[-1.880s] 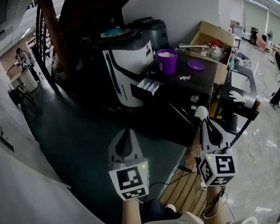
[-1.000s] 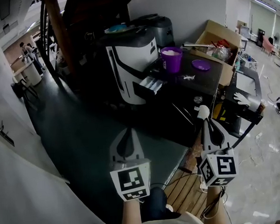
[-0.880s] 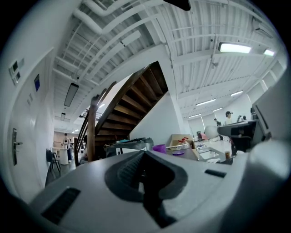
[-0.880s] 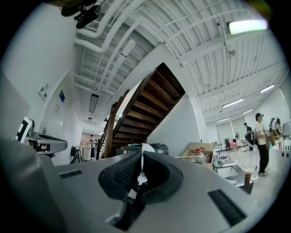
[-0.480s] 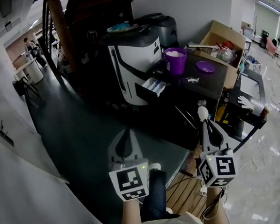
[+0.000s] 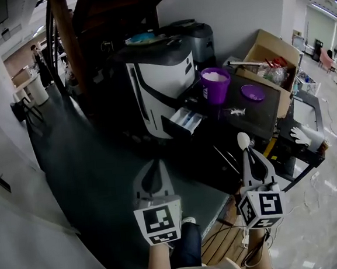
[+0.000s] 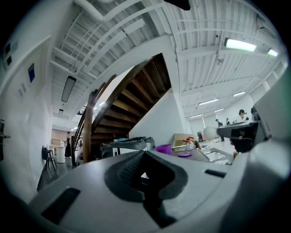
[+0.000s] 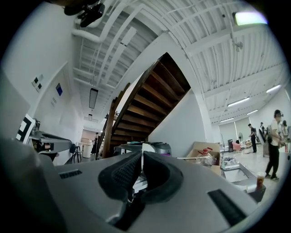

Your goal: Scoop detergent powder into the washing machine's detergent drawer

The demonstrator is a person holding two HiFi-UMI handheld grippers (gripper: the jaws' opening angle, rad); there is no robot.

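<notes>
Getting closer than a second ago: open detergent drawer (image 6: 186, 120), purple powder tub (image 6: 216, 84) at the surface's (image 6: 255, 114) left edge. Right claw (image 6: 247, 152) clenched on white scoop (image 6: 243, 139), left claw (image 6: 153, 165) clenched empty. Nothing scooped yet.

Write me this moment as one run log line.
left gripper: shut, empty | right gripper: shut on spoon | detergent drawer: open | purple cup: holds powder | both grippers: short of washing machine

— What's the room like?
— Dark floor (image 6: 83, 162), white wall (image 6: 228, 8), a wooden staircase (image 7: 136, 91) rising overhead.
— And the light?
— Strip lamps (image 7: 241, 44) on a white ceiling (image 7: 136, 27); a black table (image 6: 266, 116) by the wall.
</notes>
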